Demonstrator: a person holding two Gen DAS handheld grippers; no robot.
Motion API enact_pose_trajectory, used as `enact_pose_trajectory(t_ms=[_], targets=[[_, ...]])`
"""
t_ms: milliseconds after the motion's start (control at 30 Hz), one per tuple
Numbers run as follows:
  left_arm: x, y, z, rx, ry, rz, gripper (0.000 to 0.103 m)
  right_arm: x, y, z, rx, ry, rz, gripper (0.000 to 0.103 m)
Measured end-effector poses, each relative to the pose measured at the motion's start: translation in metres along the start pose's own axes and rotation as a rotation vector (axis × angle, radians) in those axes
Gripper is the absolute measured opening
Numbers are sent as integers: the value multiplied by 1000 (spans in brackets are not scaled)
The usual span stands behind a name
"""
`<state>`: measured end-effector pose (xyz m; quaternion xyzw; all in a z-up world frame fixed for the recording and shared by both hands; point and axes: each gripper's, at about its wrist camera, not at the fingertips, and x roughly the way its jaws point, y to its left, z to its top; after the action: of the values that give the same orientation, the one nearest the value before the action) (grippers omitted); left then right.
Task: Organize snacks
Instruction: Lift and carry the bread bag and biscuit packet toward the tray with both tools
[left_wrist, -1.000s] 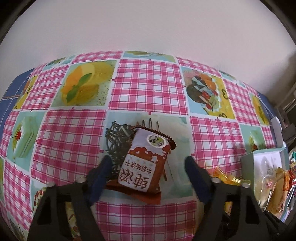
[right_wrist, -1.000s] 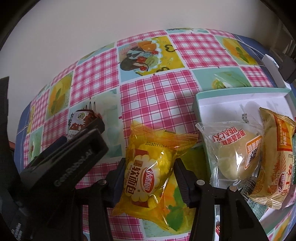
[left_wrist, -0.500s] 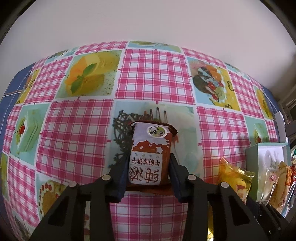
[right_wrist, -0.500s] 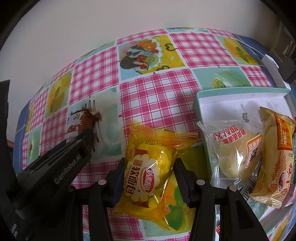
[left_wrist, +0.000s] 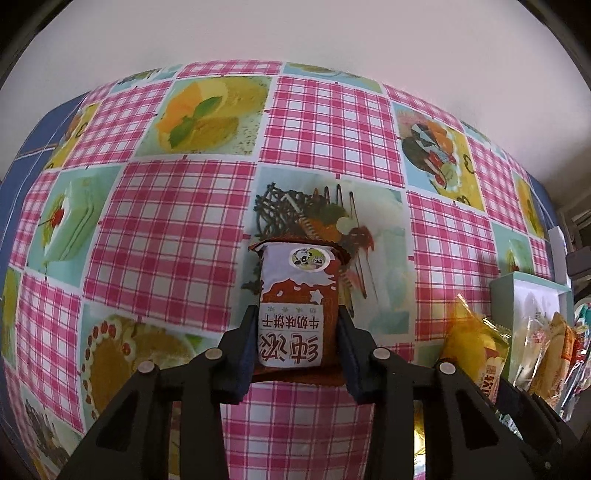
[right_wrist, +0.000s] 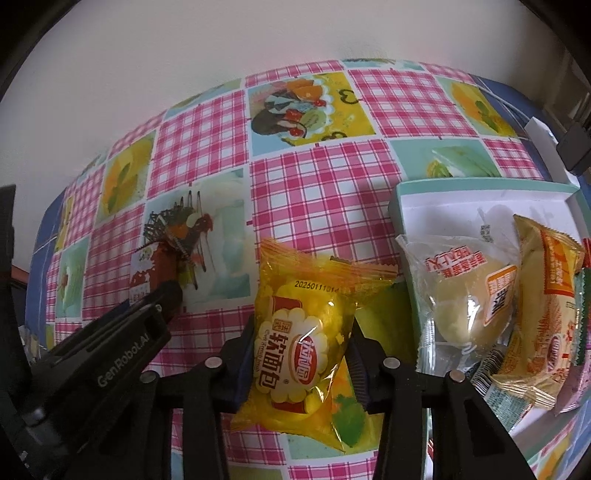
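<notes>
At the lower centre of the left wrist view, the left gripper (left_wrist: 297, 341) had its jaws clamped on a brown-and-white biscuit packet (left_wrist: 297, 310) above the checked table (left_wrist: 166, 229). In the right wrist view, the right gripper's (right_wrist: 301, 350) jaws were closing against a yellow bread packet (right_wrist: 306, 332) at lower centre; further right stood a snack-filled teal box (right_wrist: 402, 199).

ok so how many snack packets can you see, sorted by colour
brown and white biscuit packet: 1
yellow soft bread packet: 1
clear bread packet: 1
orange snack packet: 1
total: 4, not counting partly hidden wrappers at the box's edge
</notes>
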<state>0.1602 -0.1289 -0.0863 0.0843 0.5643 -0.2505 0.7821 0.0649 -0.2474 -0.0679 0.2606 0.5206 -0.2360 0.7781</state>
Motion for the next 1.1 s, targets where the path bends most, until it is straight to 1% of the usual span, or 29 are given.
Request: enact_pose_trajectory(t_ms=[300, 500, 700, 867, 967, 1100], targets=[[-33, 10, 0, -16, -56, -14, 41, -33, 2, 6, -10, -64, 11, 45], [-65, 12, 1, -22, -98, -15, 41, -56, -3, -1, -22, -97, 13, 45], [-83, 8, 3, -17, -135, -13, 41, -74, 1, -8, -30, -123, 4, 45], [-98, 8, -9, -25, -158, -32, 41, -82, -3, -21, -28, -124, 9, 45], [-106, 9, -21, -35, -165, -41, 41, -87, -4, -30, -34, -126, 1, 45], [-113, 8, -35, -38, -169, -58, 41, -98, -8, -37, -29, -152, 2, 45]])
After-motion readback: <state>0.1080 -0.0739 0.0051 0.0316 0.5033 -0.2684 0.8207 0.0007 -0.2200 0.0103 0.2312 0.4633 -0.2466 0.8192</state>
